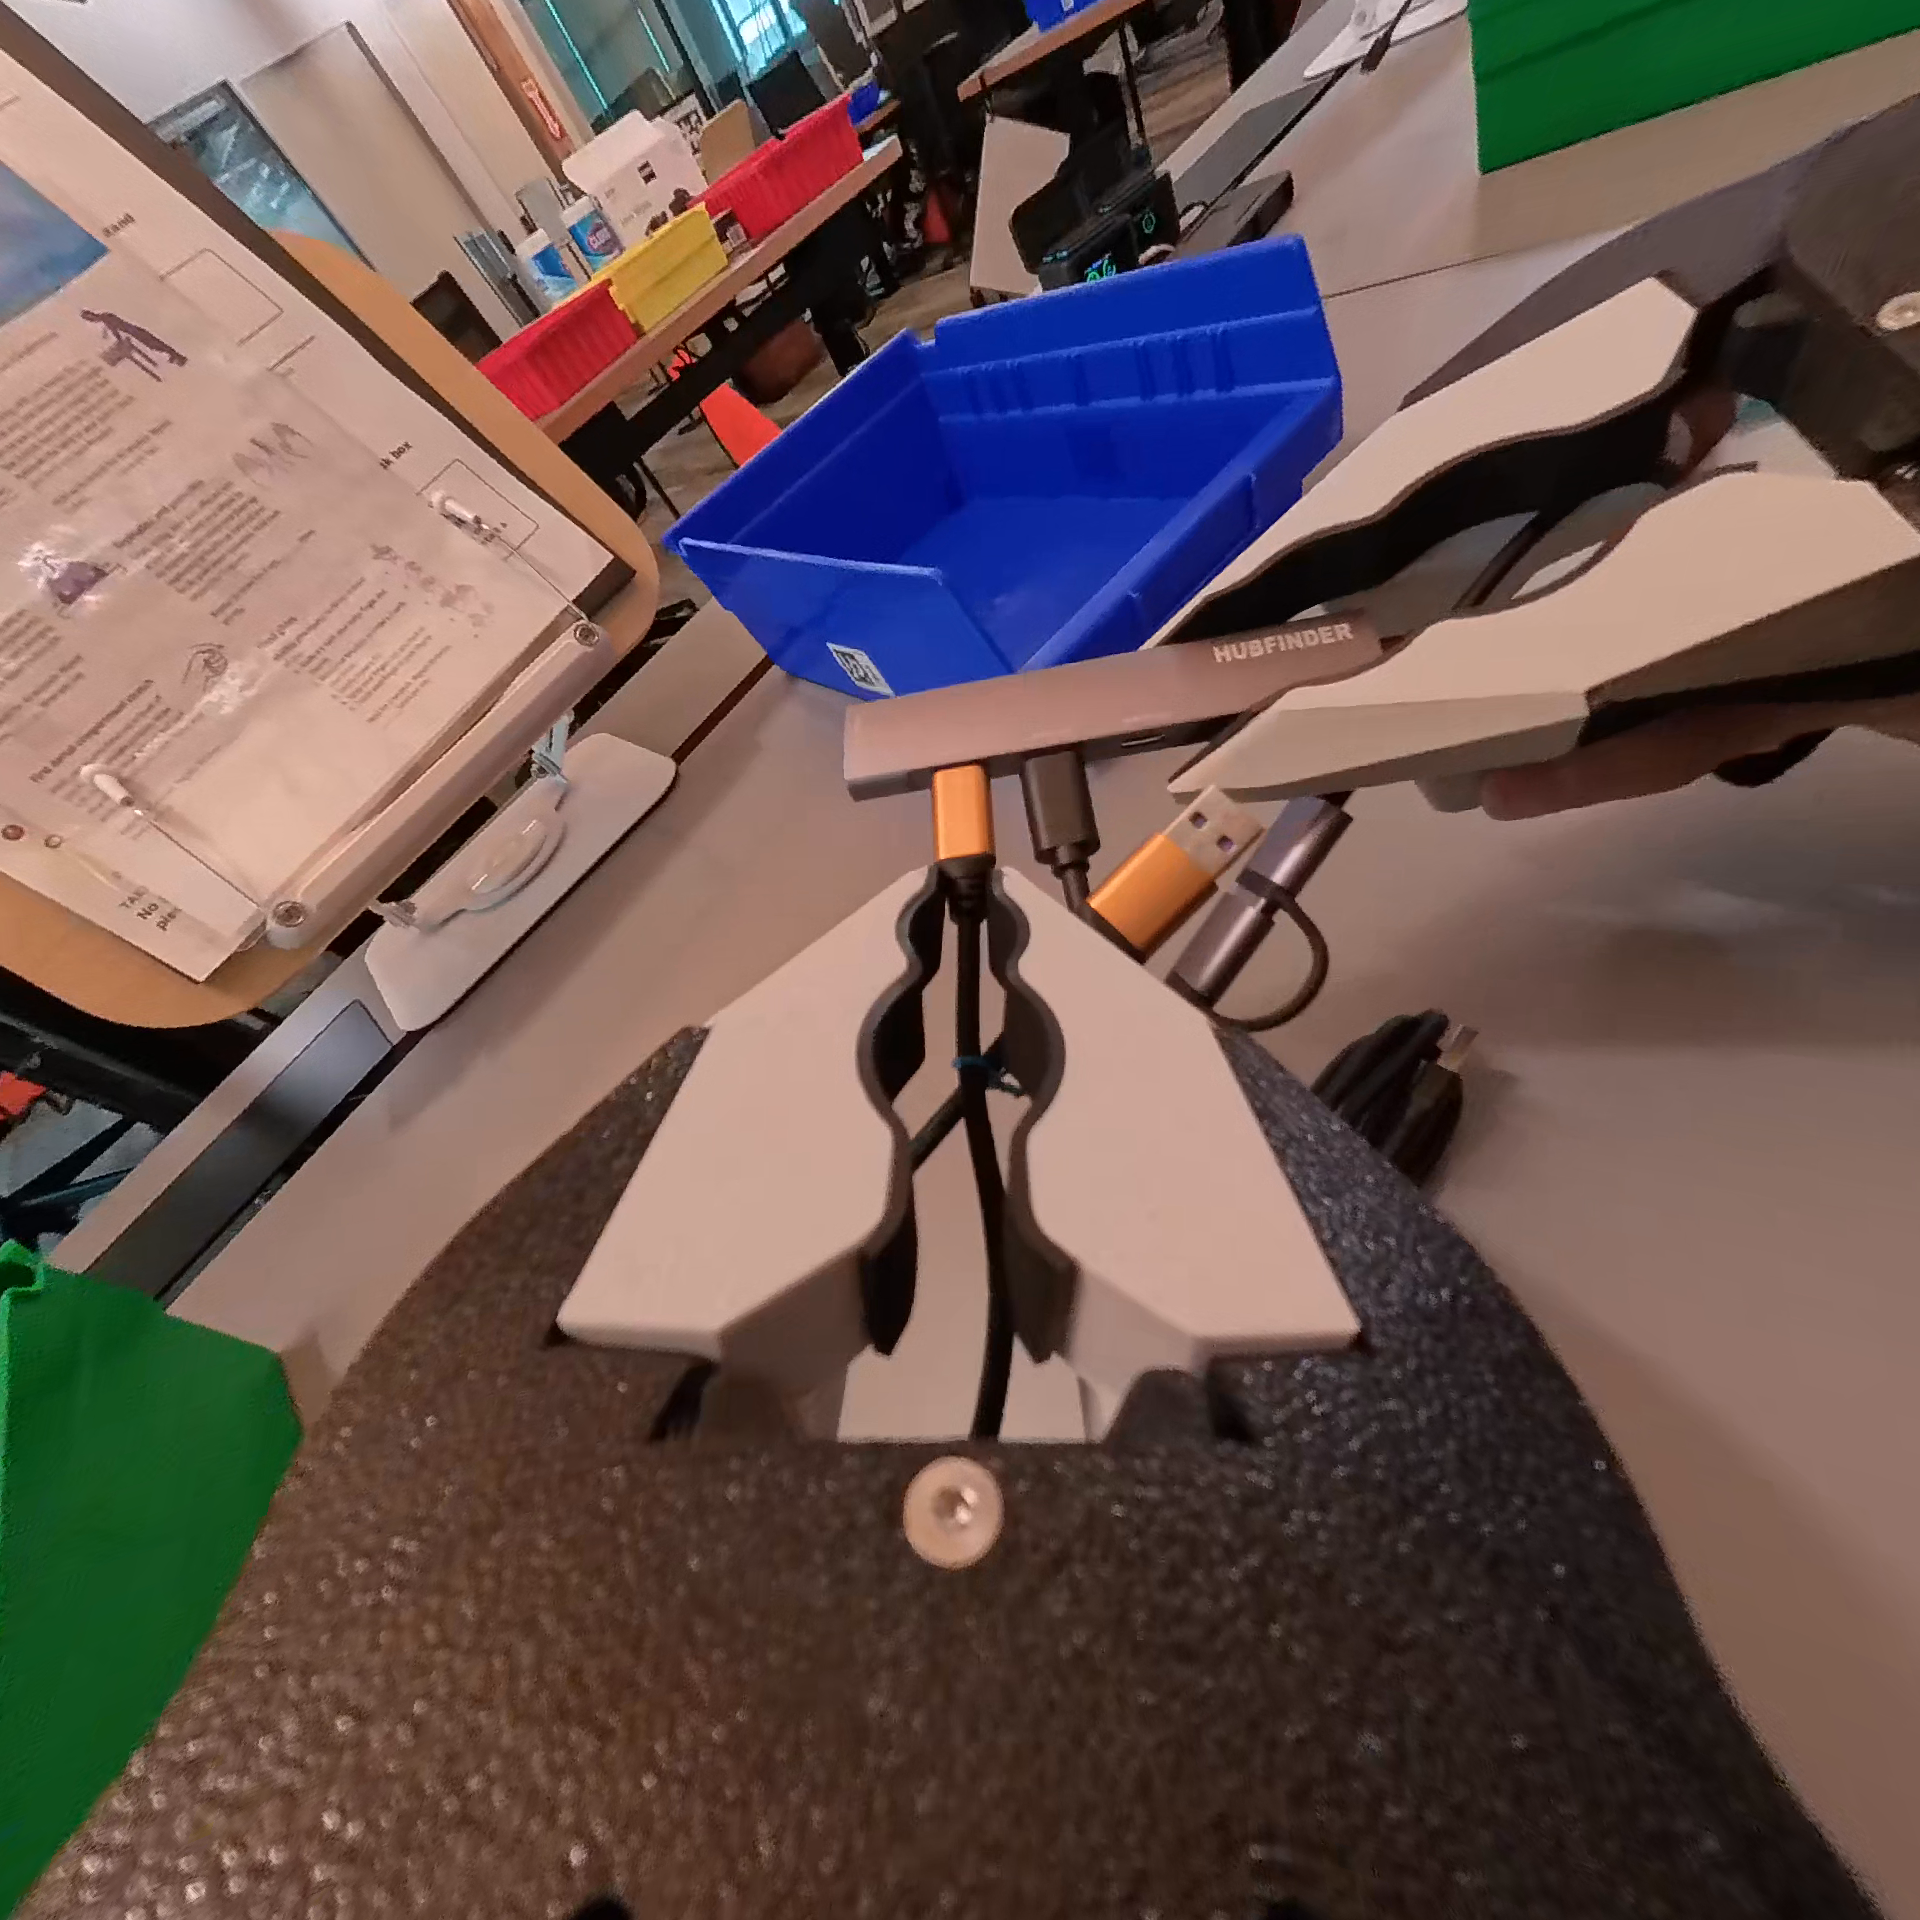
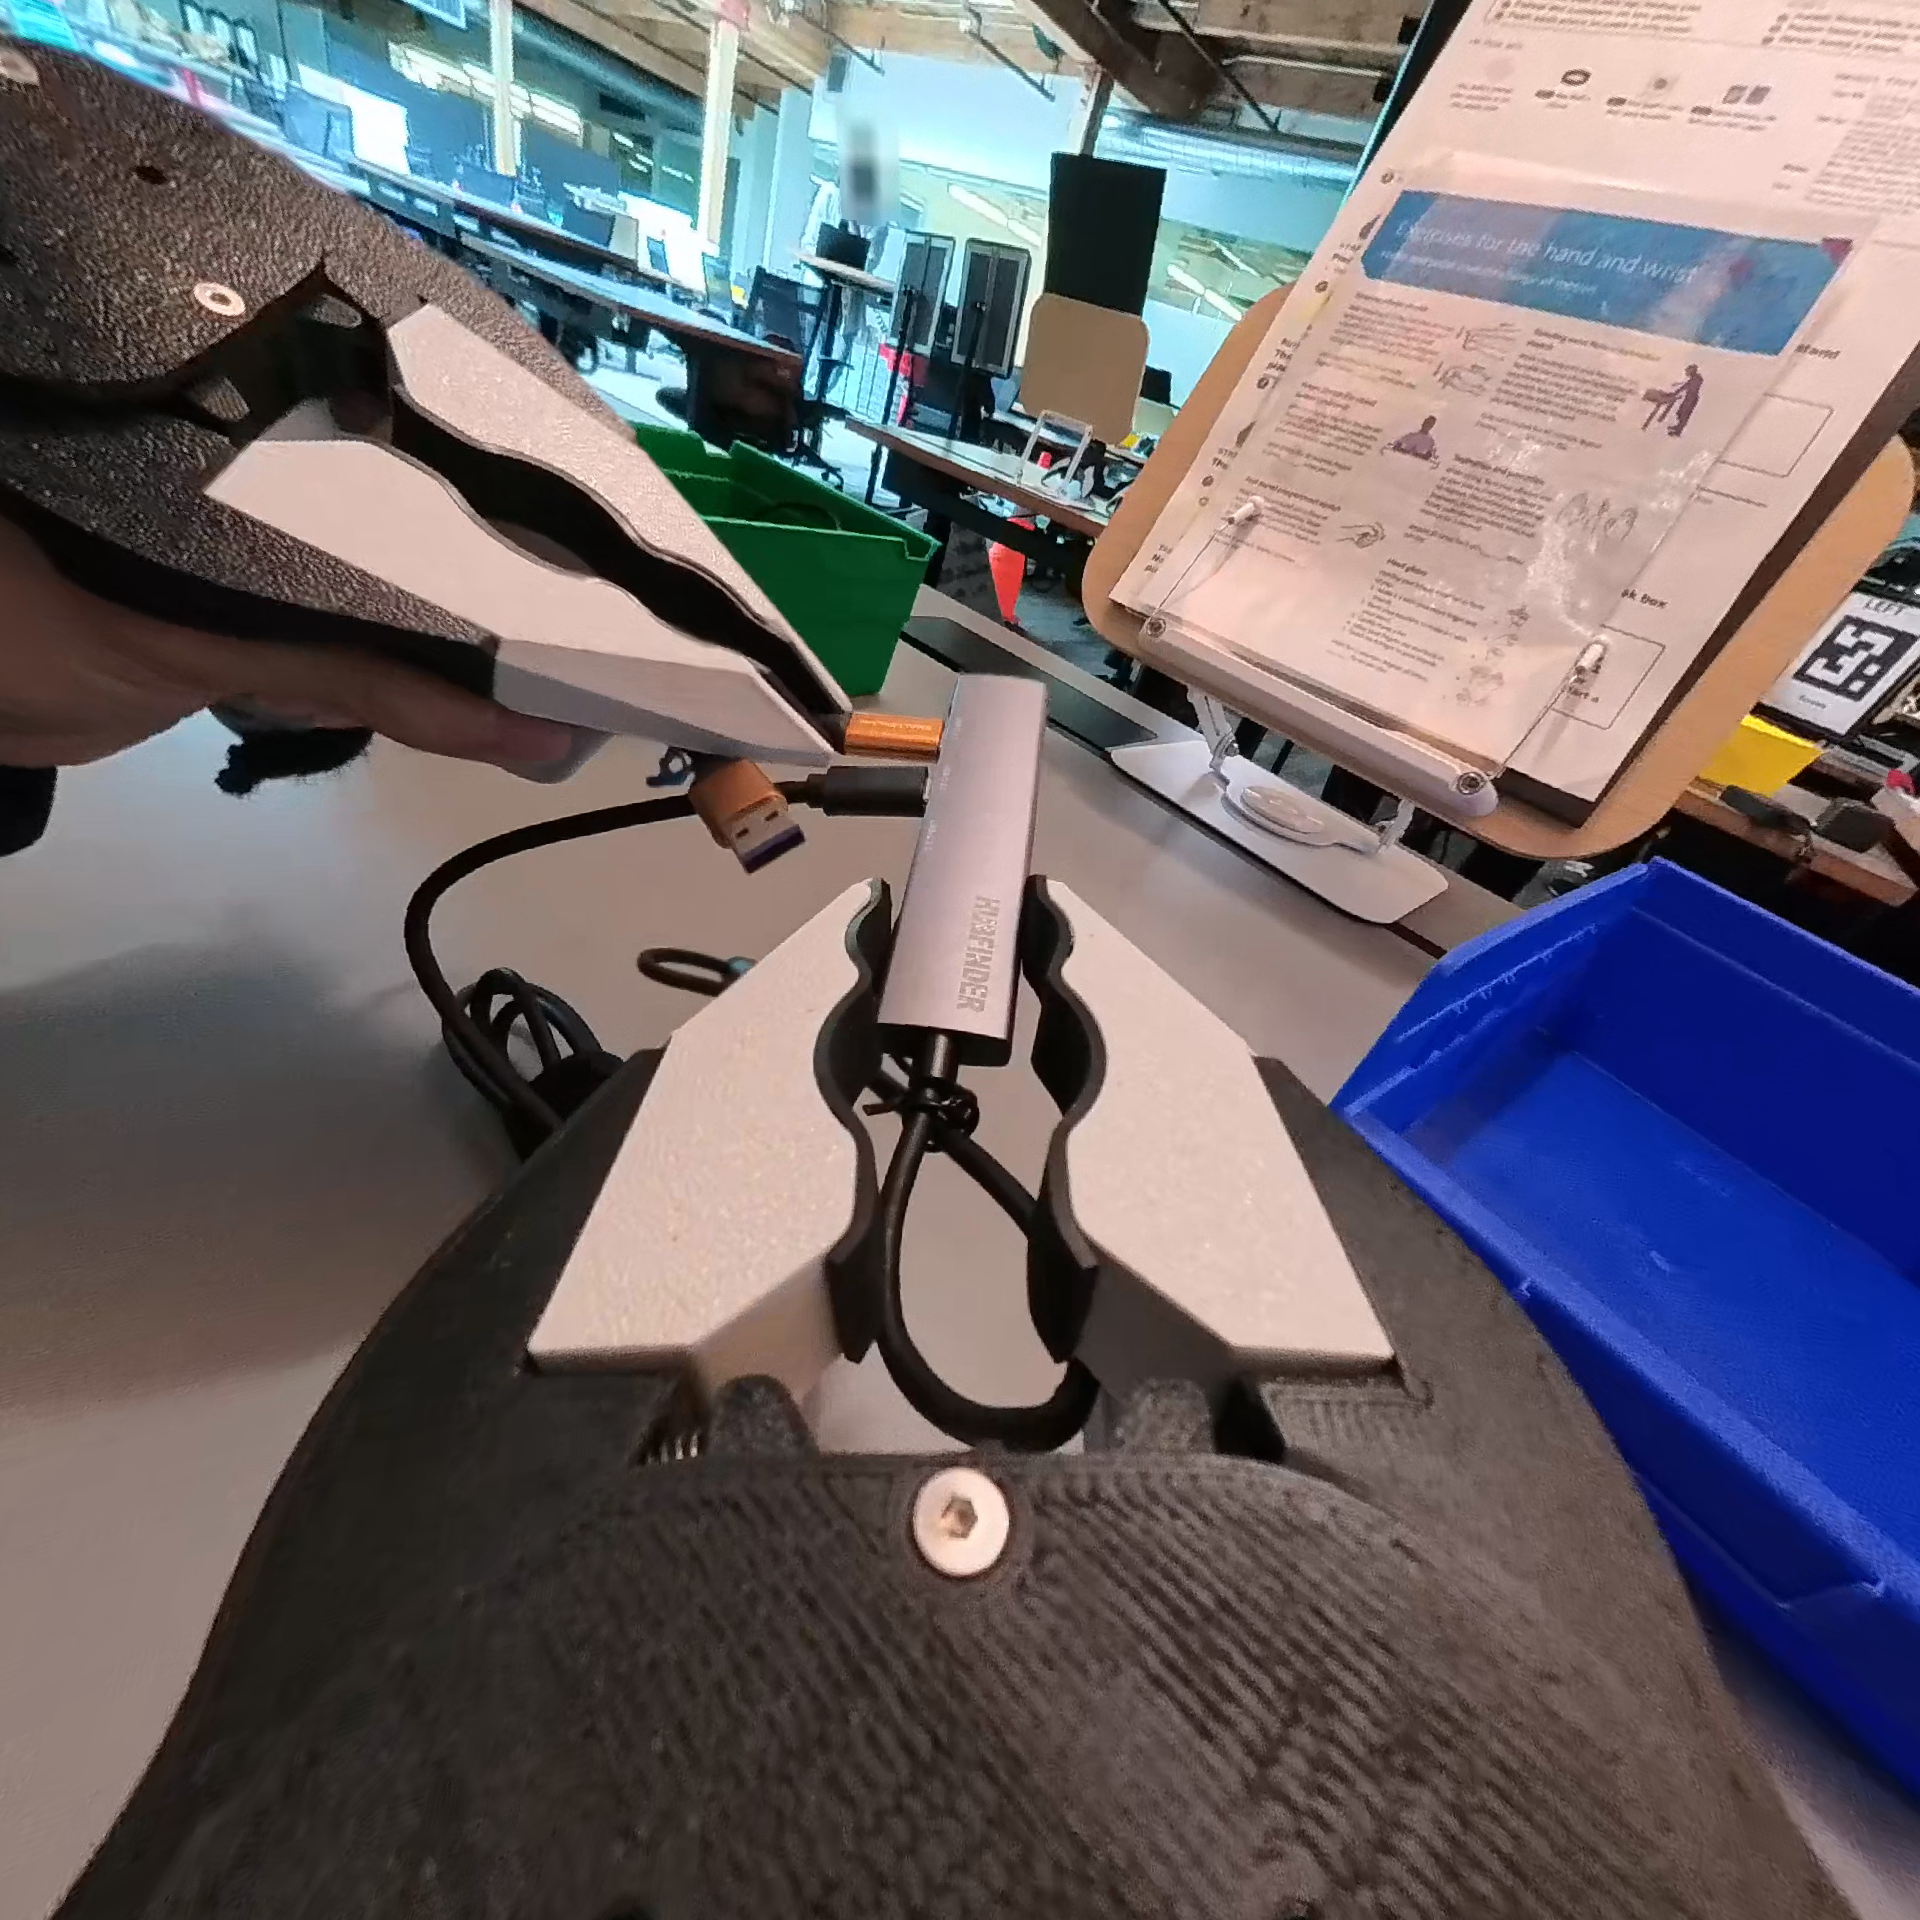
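Gripping tools (image 1: 966, 883) (image 2: 956, 914), hub (image 2: 971, 862)

There are two grippers (image 1: 966, 894) (image 2: 956, 904), one grey hub (image 2: 971, 883), two orange plugs (image 1: 961, 814) (image 1: 1153, 888), one black plug (image 1: 1058, 805), one blue bin (image 1: 1018, 520), one green bin (image 2: 831, 566) and one document stand (image 2: 1507, 436).
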{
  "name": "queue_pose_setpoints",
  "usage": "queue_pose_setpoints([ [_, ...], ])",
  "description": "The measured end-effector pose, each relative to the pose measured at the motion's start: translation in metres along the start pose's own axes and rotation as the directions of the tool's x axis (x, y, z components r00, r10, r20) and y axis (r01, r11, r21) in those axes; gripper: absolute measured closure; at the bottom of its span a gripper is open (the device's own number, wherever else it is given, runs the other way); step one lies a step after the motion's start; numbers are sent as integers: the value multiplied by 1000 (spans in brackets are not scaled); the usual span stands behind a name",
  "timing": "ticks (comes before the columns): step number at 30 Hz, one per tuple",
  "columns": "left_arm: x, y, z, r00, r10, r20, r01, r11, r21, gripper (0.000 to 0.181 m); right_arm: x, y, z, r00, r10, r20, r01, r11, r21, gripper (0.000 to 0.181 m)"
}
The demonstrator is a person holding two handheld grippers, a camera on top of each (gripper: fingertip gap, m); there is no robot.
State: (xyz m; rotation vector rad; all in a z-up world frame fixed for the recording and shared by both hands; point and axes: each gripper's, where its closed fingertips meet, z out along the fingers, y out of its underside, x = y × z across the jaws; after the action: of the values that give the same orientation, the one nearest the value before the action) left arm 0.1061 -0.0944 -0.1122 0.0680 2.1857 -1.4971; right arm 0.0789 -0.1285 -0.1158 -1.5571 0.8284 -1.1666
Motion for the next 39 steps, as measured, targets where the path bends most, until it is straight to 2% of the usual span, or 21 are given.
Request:
queue_pose_setpoints([
  [4, 1, 6, 3, 1000, 25, -4, -25, 999, -36, 176, -1, 4, 1, 1000, -15, -6, 14, 1000, -22, 156],
  [9, 1, -6, -1, 999, -40, -27, 41, 997, 59, 175, 6, -7, -2, 999, -12, -34, 13, 1000, 11, 158],
  [11, 0, -14, -7, 994, -96, -56, 102, 989, 104, 159, 15, -14, -6, 994, -57, -88, 58, 998, 9, 158],
  [14, -24, -32, -32, 974, -219, -57, 227, 947, 226, 148, 29, -30, -17, 988, -69, -135, 73, 997, 28, 158],
  [16, -48, -27, -50, 962, -274, -6, 266, 926, 268, 147, 42, -45, -26, 980, -93, -177, 102, 994, 39, 158],
  [19, -72, 8, -60, 938, -343, 45, 323, 914, 246, 147, 85, -80, -42, 949, -136, -285, 150, 988, 27, 158],
  [22, -70, 41, -53, 901, -433, -7, 427, 886, 178, 142, 145, -120, -54, 901, -177, -397, 179, 983, -34, 158],
  [24, -68, 51, -49, 889, -458, -27, 455, 873, 177, 143, 189, -140, -62, 832, -272, -484, 231, 962, -143, 158],
  [26, -64, 55, -46, 896, -439, -66, 444, 883, 150, 142, 229, -146, -64, 761, -371, -533, 246, 924, -292, 158],
  [27, -65, 58, -45, 897, -437, -66, 442, 888, 126, 141, 246, -143, -61, 739, -413, -532, 239, 899, -366, 158],
  [29, -67, 59, -44, 890, -449, -74, 455, 882, 121, 141, 273, -120, -46, 754, -436, -492, 156, 845, -512, 158],
  [31, -63, 60, -43, 873, -475, -108, 486, 865, 121, 142, 292, -89, -24, 782, -418, -463, 77, 801, -593, 158],
  [33, -58, 66, -41, 862, -489, -131, 502, 861, 88, 141, 303, -48, -6, 829, -334, -449, -49, 756, -653, 158],
  [36, -55, 70, -42, 853, -498, -154, 512, 856, 70, 141, 307, -3, 17, 855, -49, -516, -295, 772, -563, 158],
  [38, -55, 74, -43, 849, -504, -156, 518, 853, 60, 141, 310, 24, 24, 811, 118, -574, -451, 750, -484, 158],
  [39, -55, 75, -43, 848, -506, -160, 519, 853, 55, 141, 313, 37, 23, 785, 149, -601, -497, 731, -468, 158],
])
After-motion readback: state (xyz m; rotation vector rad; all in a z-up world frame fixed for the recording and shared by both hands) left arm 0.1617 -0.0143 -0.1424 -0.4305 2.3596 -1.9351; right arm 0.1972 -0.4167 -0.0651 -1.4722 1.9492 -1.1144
